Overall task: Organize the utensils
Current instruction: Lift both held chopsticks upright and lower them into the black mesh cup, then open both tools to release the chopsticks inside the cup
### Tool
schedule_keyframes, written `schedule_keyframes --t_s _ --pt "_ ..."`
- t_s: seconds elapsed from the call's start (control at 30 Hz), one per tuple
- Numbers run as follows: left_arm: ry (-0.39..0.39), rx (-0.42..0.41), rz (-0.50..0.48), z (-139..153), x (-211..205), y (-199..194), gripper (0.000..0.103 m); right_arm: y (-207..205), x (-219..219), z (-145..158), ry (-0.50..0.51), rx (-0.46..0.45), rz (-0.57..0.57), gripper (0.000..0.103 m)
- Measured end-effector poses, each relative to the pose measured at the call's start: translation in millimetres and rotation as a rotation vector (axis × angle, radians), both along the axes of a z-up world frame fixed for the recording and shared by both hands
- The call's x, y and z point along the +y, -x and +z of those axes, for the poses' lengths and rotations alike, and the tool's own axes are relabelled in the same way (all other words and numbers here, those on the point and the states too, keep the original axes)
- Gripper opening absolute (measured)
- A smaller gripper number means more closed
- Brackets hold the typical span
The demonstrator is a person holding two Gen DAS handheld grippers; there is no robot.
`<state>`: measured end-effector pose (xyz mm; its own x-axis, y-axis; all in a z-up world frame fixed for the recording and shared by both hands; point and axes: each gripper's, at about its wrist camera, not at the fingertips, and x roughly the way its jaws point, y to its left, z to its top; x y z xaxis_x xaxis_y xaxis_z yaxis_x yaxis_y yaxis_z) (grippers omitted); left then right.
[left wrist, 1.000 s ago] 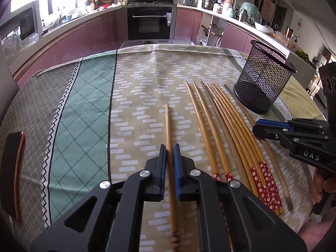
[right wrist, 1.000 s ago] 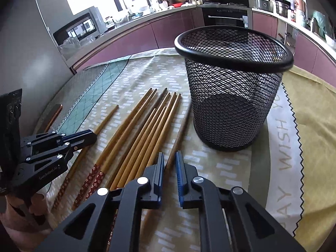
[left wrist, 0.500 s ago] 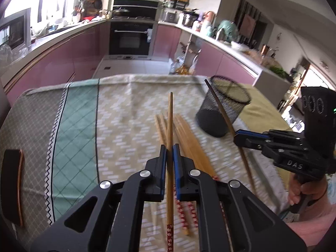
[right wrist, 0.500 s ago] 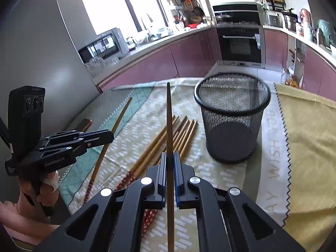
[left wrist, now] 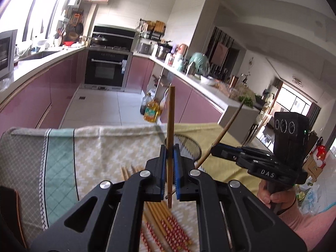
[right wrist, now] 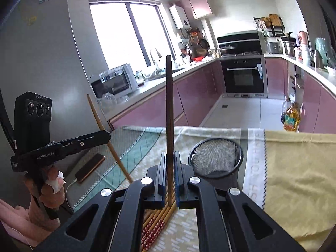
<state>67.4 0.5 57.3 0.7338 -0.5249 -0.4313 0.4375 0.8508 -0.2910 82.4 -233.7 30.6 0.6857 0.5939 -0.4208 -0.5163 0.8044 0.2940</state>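
The left tool [left wrist: 169, 163] pinches a light chopstick [left wrist: 170, 126] at frame centre; the right tool [right wrist: 169, 168] pinches a dark chopstick [right wrist: 169, 105] likewise, upright.

Your right gripper [right wrist: 169, 176] clamps a dark chopstick [right wrist: 169, 113] upright, above the chopsticks [right wrist: 156, 224] lying on the tablecloth [right wrist: 294, 168]. The black mesh cup [right wrist: 216, 157] stands just right. Your left gripper [right wrist: 103, 136] grips a tilted chopstick [right wrist: 105, 130].

Sunlit kitchen w/ mauve cabinets [right wrist: 195, 96], prob. tiled floor [left wrist: 105, 107]
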Motion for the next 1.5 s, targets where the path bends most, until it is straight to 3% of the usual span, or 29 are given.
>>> schedule_keyframes --t_s 0.37,0.57,0.87,1.13,1.33,1.5 --pt "0.047 -0.116 0.001 56.5 -32.4 -35.6 0.007 -24.6 -13.1 43.0 0.012 -0.105 -0.027 0.005" --pt "0.031 -0.116 0.006 61.4 -54.0 -58.6 0.007 -40.3 -24.3 46.4 0.024 -0.110 -0.060 0.006" --pt "0.003 -0.098 -0.022 49.5 -74.0 -79.2 0.007 -49.9 -32.3 44.4 0.026 -0.092 -0.082 0.005" --pt "-0.133 -0.020 -0.036 6.6 -94.9 -98.7 0.007 -77.1 -5.8 4.3 0.178 0.087 -0.020 0.006" --pt "-0.188 0.055 -0.009 -21.5 -101.5 -119.9 0.008 -98.1 1.4 -21.0 0.205 0.162 -0.041 0.007" --pt "-0.195 0.047 0.012 -26.2 -99.7 -121.1 0.023 -103.1 -6.0 -22.9 0.159 0.170 -0.072 0.008"
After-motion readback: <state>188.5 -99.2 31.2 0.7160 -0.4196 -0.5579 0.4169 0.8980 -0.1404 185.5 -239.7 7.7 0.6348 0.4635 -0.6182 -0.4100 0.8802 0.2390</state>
